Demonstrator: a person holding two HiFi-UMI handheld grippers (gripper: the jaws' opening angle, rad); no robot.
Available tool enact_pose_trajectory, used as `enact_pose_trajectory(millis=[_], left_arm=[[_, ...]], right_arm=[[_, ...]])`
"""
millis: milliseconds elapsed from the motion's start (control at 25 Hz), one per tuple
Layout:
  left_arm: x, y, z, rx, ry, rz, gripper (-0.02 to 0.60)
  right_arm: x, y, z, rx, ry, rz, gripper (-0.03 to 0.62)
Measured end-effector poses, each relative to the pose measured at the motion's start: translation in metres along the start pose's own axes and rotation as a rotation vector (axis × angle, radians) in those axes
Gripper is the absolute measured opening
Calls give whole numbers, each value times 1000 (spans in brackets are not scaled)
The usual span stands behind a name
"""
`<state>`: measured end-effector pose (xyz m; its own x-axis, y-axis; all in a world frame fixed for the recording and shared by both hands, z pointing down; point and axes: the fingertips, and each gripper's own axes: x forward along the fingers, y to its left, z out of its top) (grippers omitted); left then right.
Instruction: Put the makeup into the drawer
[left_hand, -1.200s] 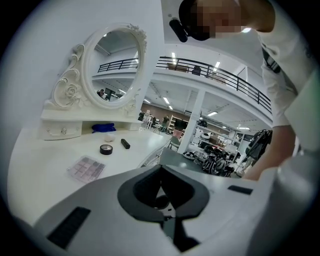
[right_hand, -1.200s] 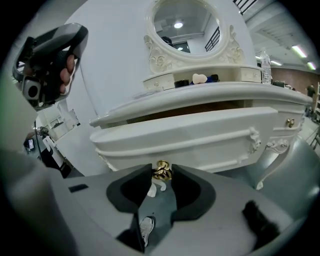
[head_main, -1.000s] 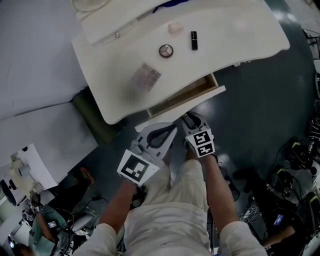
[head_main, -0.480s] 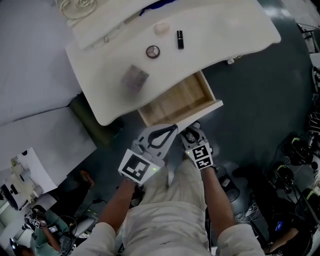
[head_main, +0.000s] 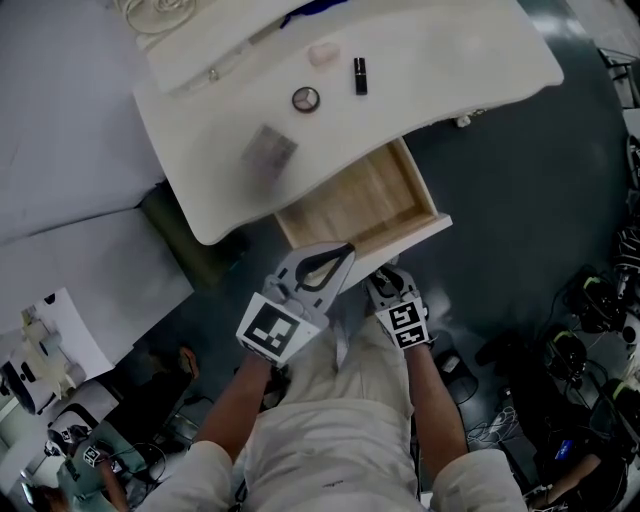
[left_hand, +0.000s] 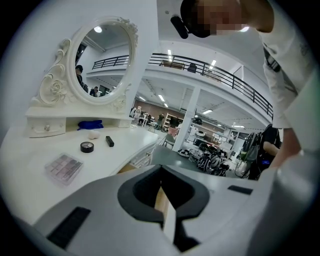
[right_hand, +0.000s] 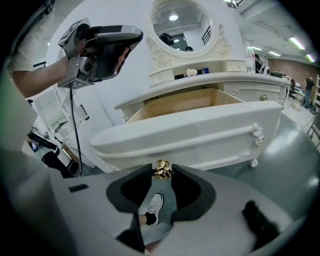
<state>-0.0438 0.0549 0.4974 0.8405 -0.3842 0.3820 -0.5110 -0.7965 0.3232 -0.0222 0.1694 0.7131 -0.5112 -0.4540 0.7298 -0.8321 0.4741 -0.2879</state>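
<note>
Pulling the drawer (head_main: 350, 205) open is, by judgement, the step in hand. Its wooden floor is bare and holds no makeup.

1. The right gripper (right_hand: 161, 176) pinches the gold knob (right_hand: 161, 169) at 6 o'clock on the drawer front (right_hand: 190, 135).
2. The left gripper (left_hand: 161, 172) has its jaws pressed together on nothing. In the head view it hovers at 7 o'clock of the drawer.
3. All 4 makeup items lie on the table (head_main: 450, 60), apart from the drawer. The palette (head_main: 268, 150) is at 10 o'clock of it. The compact (head_main: 306, 98), the lipstick (head_main: 360, 76) and a pink item (head_main: 323, 54) are near 12 o'clock.

To do the step well:
- Pull straight along the drawer's run, with both pads square on the knob. A sideways pull may jam it.
- Stop while the drawer sits on its runners. The opening looks wide enough for every item.
- Spread the jaws fully before drawing back from the knob.
- Take the palette first, since it lies nearest.
</note>
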Motion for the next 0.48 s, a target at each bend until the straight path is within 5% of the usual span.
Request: enact_pose_trajectory(millis=[480], left_arm=[[3,-6,-5,-12,15,1,11]], right_arm=[[-3,2,-11,46,10,15,130]])
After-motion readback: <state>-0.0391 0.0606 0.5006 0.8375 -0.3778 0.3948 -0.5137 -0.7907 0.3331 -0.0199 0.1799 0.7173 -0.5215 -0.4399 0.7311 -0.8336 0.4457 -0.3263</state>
